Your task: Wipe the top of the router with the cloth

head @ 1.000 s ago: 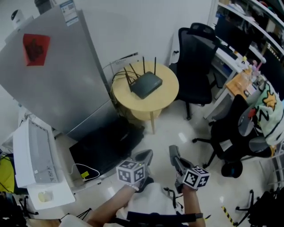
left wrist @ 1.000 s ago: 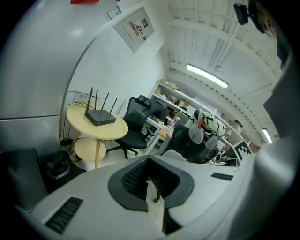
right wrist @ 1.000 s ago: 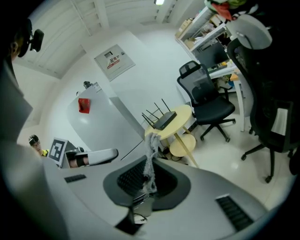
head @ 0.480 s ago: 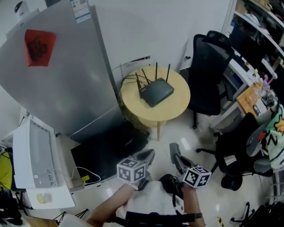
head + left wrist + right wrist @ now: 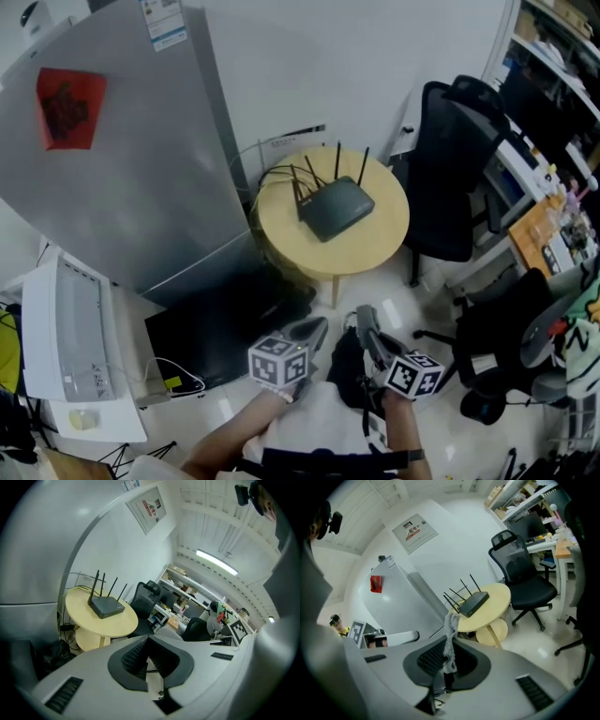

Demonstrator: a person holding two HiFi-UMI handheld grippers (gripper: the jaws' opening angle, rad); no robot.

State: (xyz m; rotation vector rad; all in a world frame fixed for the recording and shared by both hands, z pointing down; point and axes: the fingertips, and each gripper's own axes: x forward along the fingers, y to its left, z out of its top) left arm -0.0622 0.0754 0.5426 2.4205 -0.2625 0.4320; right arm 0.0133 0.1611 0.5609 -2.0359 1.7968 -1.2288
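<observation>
A black router (image 5: 336, 206) with several antennas lies on a round yellow table (image 5: 375, 239), near its back edge. It also shows in the left gripper view as the router (image 5: 107, 606) and in the right gripper view as the router (image 5: 473, 603). My right gripper (image 5: 449, 641) is shut on a light grey cloth (image 5: 451, 620) that stands up between its jaws. My left gripper (image 5: 147, 640) is shut with nothing in it. Both grippers, left (image 5: 307, 330) and right (image 5: 367, 328), hang over the floor, well short of the table.
A tall silver refrigerator (image 5: 122, 159) stands left of the table, with a black case (image 5: 220, 323) on the floor at its foot. A black office chair (image 5: 450, 178) is right of the table. A white machine (image 5: 70, 347) sits at far left. Desks and another chair (image 5: 506, 337) fill the right side.
The table and router have shifted right and lower in the head view and look a little nearer. Both grippers keep their place at the bottom, still shut.
</observation>
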